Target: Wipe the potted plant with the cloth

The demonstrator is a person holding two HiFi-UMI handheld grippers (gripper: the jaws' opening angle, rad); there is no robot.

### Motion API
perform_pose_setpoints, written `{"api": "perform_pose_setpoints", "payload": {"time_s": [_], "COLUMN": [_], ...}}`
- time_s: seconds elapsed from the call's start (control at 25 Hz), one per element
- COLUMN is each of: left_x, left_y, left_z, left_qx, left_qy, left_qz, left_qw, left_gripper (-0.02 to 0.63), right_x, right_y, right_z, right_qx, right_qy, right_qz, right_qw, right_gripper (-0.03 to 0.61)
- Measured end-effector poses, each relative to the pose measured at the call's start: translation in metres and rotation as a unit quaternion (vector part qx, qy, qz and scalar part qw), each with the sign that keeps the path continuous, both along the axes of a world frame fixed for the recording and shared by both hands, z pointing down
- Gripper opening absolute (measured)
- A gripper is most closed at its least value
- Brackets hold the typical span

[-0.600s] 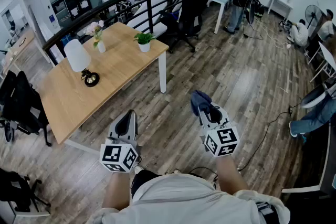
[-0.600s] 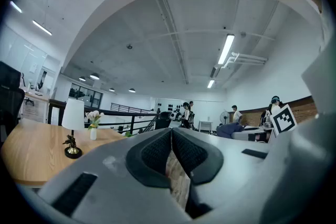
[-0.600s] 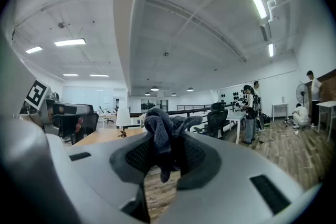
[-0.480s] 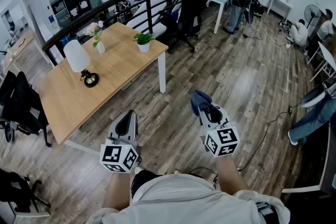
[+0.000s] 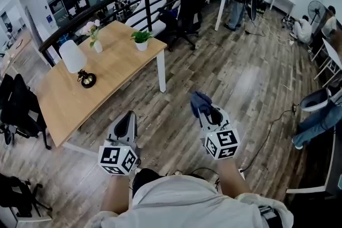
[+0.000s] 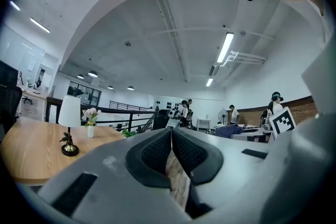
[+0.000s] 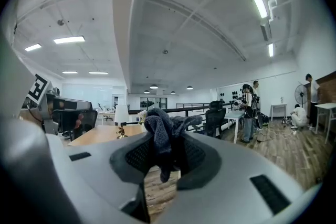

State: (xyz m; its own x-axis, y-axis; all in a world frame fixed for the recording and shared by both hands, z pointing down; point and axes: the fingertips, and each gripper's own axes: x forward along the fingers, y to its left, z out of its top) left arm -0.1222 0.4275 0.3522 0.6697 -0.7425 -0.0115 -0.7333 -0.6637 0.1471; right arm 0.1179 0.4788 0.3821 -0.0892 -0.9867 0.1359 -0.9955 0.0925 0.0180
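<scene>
Head view: potted plant (image 5: pixel 141 39) on the wooden table (image 5: pixel 107 75), at its far corner, well apart, ahead-left of both grippers; left gripper (image 5: pixel 128 116) nearer.
Left gripper view: jaws pressed together, nothing between.
Right gripper view: right gripper (image 7: pixel 165 153) pinches the grey-blue cloth (image 7: pixel 159 131).

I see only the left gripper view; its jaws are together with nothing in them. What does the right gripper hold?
Observer: The right gripper is shut on a dark blue cloth, bunched between its jaws.
Operator: Where on the table is the potted plant?
Observer: Head view: the potted plant stands near the far right corner of the table.
Operator: Are we at the table?
Observer: No; the left gripper hangs over the floor, short of it.
</scene>
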Motion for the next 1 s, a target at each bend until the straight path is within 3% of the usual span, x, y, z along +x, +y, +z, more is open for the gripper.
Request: {"api": "perform_pose_setpoints", "payload": {"time_s": [0.4, 0.8, 1.0], "left_x": [0.016, 0.043, 0.042], "left_y": [-0.035, -0.155, -0.226], "left_z": [0.016, 0.021, 0.016], "left_qx": [-0.025, -0.035, -0.037], "left_qy": [0.002, 0.013, 0.013], "left_qz": [0.009, 0.034, 0.046], "left_qw": [0.9997, 0.9987, 0.9982], "left_gripper": [0.018, 0.017, 0.018], "right_x": [0.007, 0.032, 0.024], "right_y": [-0.036, -0.140, -0.210], "right_z": [0.007, 0.005, -0.008], "right_qx": [0.001, -0.006, 0.003], "right_qy": [-0.015, -0.015, -0.018], "right_qz": [-0.012, -0.001, -0.003], "right_qw": [1.000, 1.000, 1.000], "right_gripper": [0.150, 0.147, 0.146]}}
